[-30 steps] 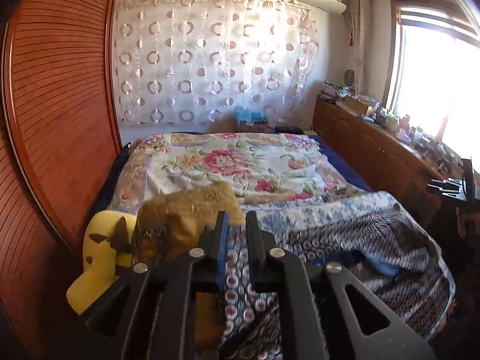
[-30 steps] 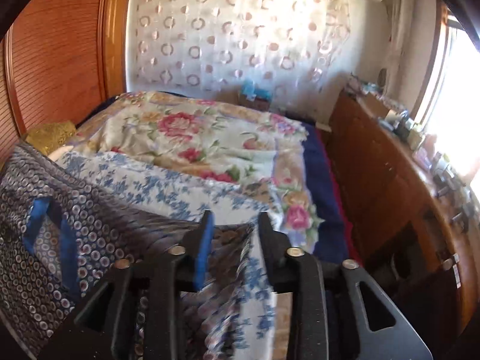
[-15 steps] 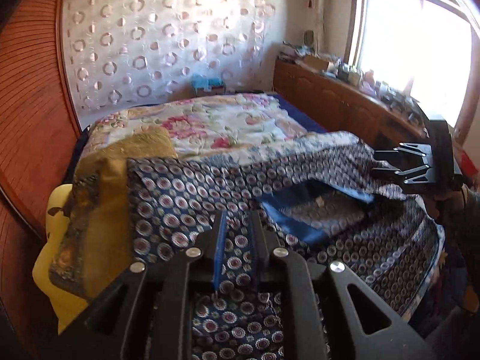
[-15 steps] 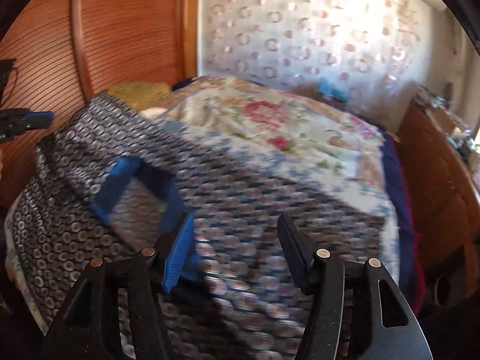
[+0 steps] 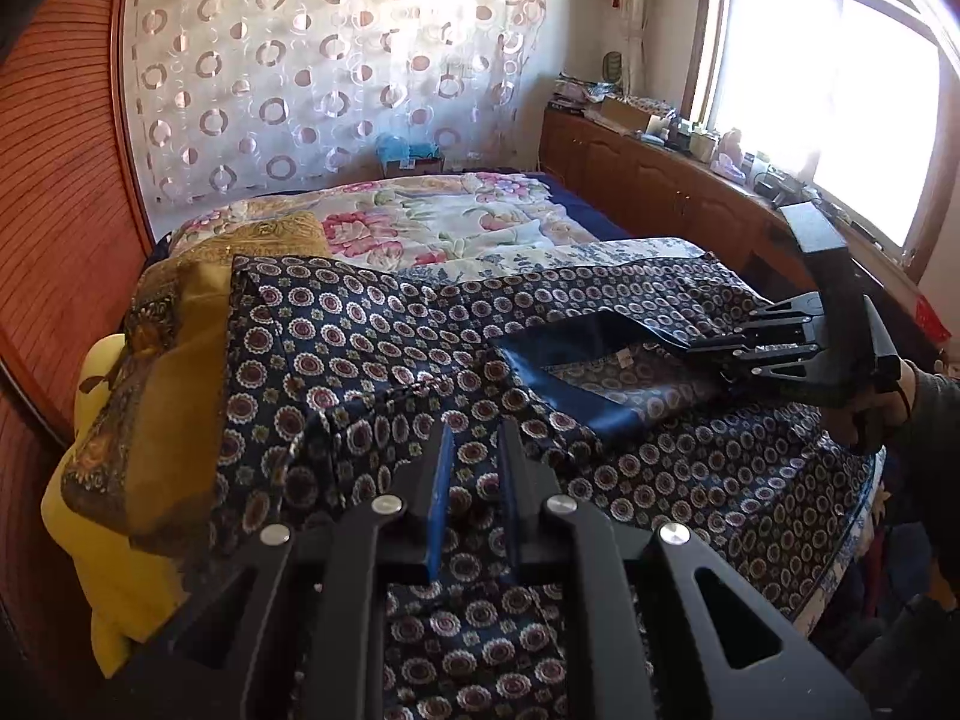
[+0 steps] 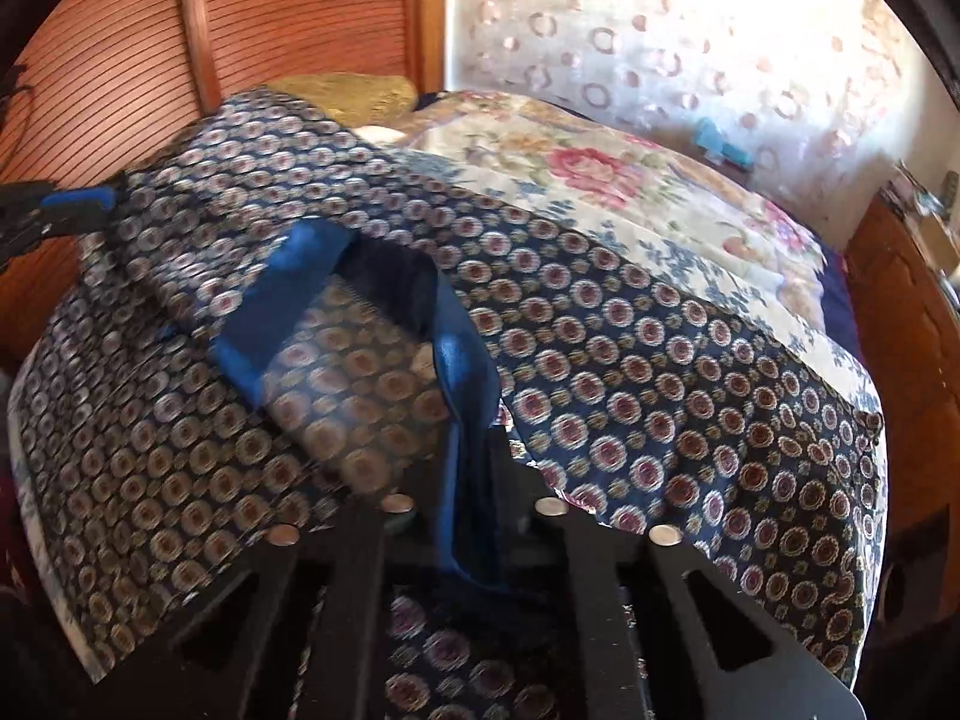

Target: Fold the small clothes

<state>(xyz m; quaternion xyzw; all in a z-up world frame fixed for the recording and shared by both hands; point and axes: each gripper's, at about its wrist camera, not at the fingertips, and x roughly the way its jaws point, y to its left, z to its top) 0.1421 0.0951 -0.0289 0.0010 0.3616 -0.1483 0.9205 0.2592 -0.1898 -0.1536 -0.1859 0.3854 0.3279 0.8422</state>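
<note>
A navy garment [image 5: 372, 348] printed with round medallions lies spread over the near end of the bed, its plain blue neckline [image 5: 576, 402] facing up. My left gripper [image 5: 474, 462] is shut on a fold of the patterned cloth near its left shoulder. In the right wrist view the same garment [image 6: 660, 360] fills the foreground, and my right gripper [image 6: 480, 456] is shut on the blue neckline band [image 6: 462, 372], with cloth hiding its tips. The left wrist view shows the right gripper [image 5: 690, 351] at the neckline, held by a hand [image 5: 900, 402]. The left gripper [image 6: 114, 201] shows at the far left.
A floral quilt [image 5: 444, 222] covers the bed behind the garment, with a blue-and-white cloth [image 5: 630, 252] under it. A mustard pillow [image 5: 180, 324] and a yellow cushion [image 5: 102, 570] lie at the left by the wooden panel [image 5: 54, 240]. Cluttered wooden cabinets [image 5: 660, 180] run under the window.
Both grippers came down and the garment, held up before, now lies spread on the bed. The right gripper let go of the hem, opened wide, then shut on the blue neckline.
</note>
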